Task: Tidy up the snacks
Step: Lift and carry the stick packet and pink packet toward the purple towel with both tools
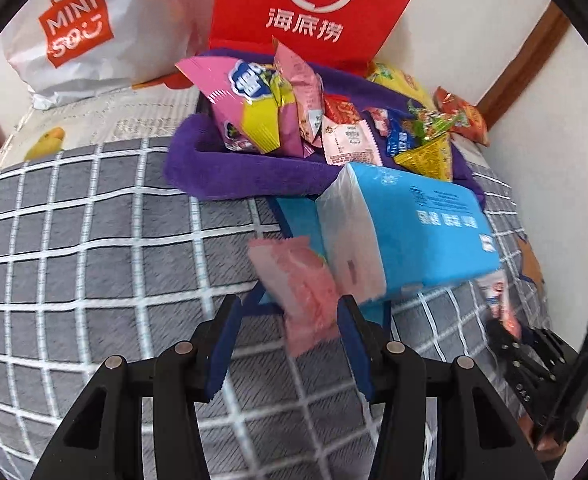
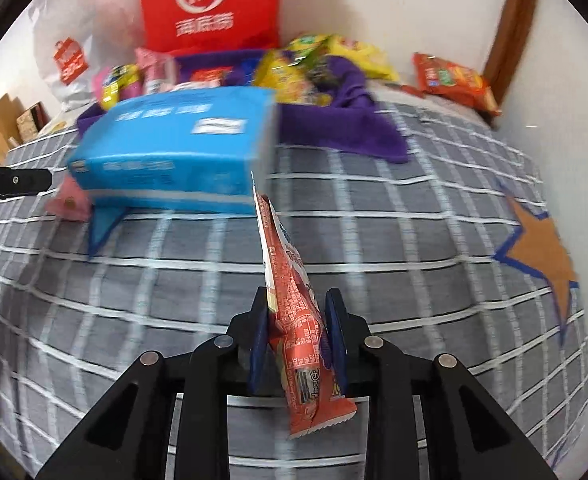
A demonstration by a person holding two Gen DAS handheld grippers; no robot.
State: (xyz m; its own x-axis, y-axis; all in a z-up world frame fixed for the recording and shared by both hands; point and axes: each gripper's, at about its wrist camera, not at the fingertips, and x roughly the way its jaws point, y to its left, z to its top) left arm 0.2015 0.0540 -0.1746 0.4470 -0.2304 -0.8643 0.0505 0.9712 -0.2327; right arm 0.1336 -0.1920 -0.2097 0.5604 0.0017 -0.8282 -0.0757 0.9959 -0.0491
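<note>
The right claw (image 2: 297, 312) pinches an orange-red snack packet (image 2: 294, 292) (upright) above the checked bedspread (image 2: 373, 220).

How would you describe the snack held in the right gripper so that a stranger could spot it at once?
Start at the grey checked bedspread, then the blue tissue pack lying on it. In front of that pack, the right gripper pinches a red-orange snack packet edge-on. The other snacks lie heaped on the purple towel.

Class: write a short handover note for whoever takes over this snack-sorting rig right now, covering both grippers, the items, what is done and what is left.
Left gripper: jaws around a pink snack packet; the grip looks loose.
Right gripper: shut on a red snack packet.
Blue tissue pack sits mid-bed, beside a purple towel piled with snacks.
One orange packet lies apart by the wall.
Done: two packets picked up.
Left: place both; gather the stray.
</note>
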